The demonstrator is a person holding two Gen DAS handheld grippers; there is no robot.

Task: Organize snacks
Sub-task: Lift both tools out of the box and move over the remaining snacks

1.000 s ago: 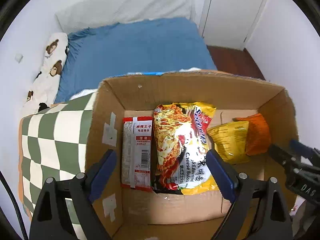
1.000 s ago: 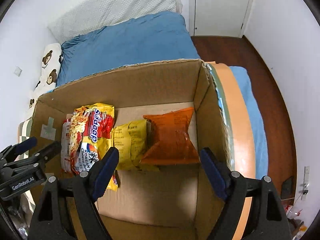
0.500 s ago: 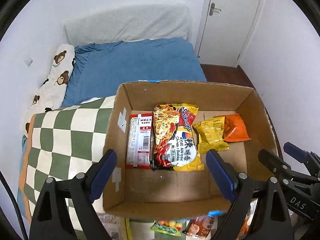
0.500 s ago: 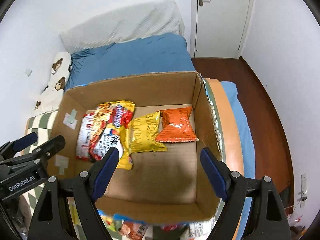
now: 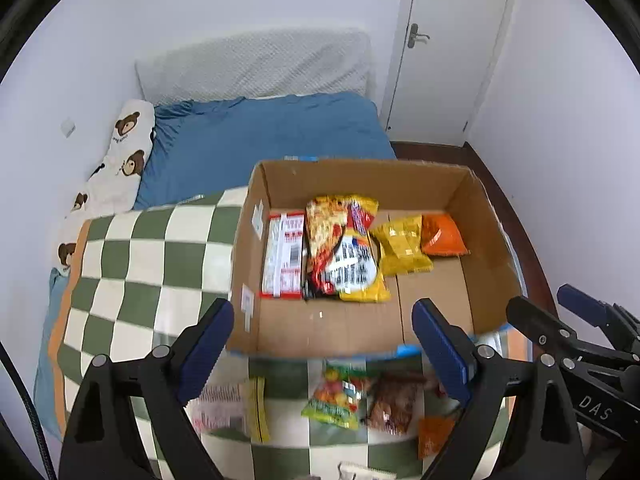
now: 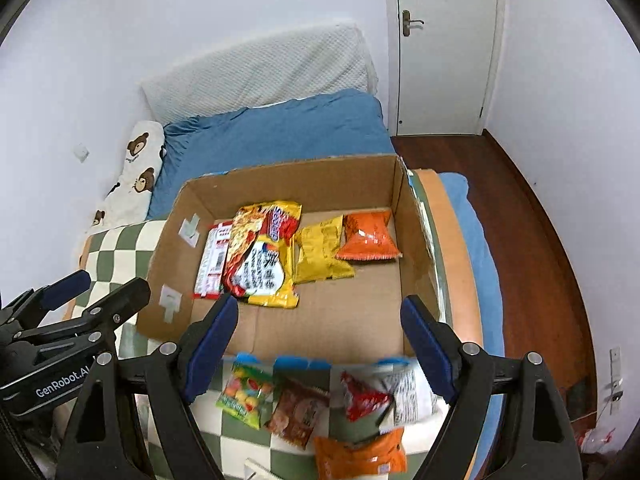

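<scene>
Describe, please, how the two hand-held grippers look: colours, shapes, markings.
Both look alike: the left hand-held gripper and the right hand-held gripper have black angular frames with silver rivets and two long blue pads. White lettering marks their sides: "GenRobot.AI" on the left, "DAS" on the right. A black cable runs beside the left one.

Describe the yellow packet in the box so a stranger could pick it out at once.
Start at the cardboard box on the checked blanket. Four packets lie in a row inside; the yellow packet is third from the left, between the big noodle pack and the orange packet. It alone is plain yellow, and smaller than the noodle pack.
</scene>
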